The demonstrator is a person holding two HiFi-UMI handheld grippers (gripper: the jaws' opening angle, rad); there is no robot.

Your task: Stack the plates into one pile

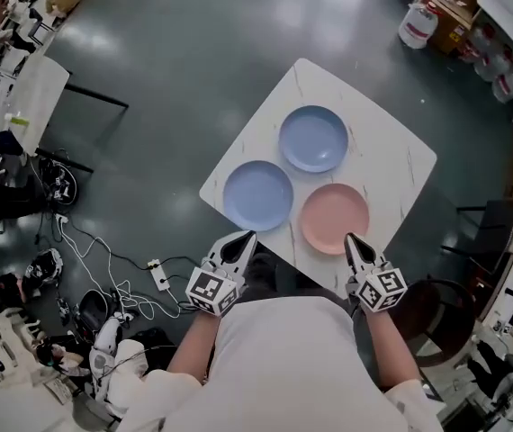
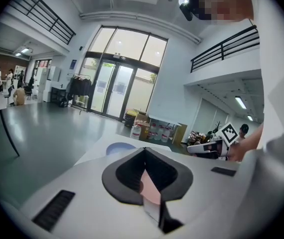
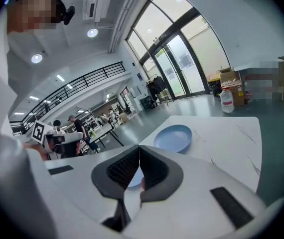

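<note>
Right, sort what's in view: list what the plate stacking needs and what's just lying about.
Job: pink plate, near blue plate, far blue plate, white table, left gripper, right gripper.
Lying about: water jug, cardboard boxes, power strip, black chair.

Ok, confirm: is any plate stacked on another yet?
No, the far blue plate, near blue plate and pink plate each rest directly on the table.

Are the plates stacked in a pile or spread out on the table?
Spread out. The pink plate, the near blue plate and the far blue plate each lie flat on the white table, none on another.
</note>
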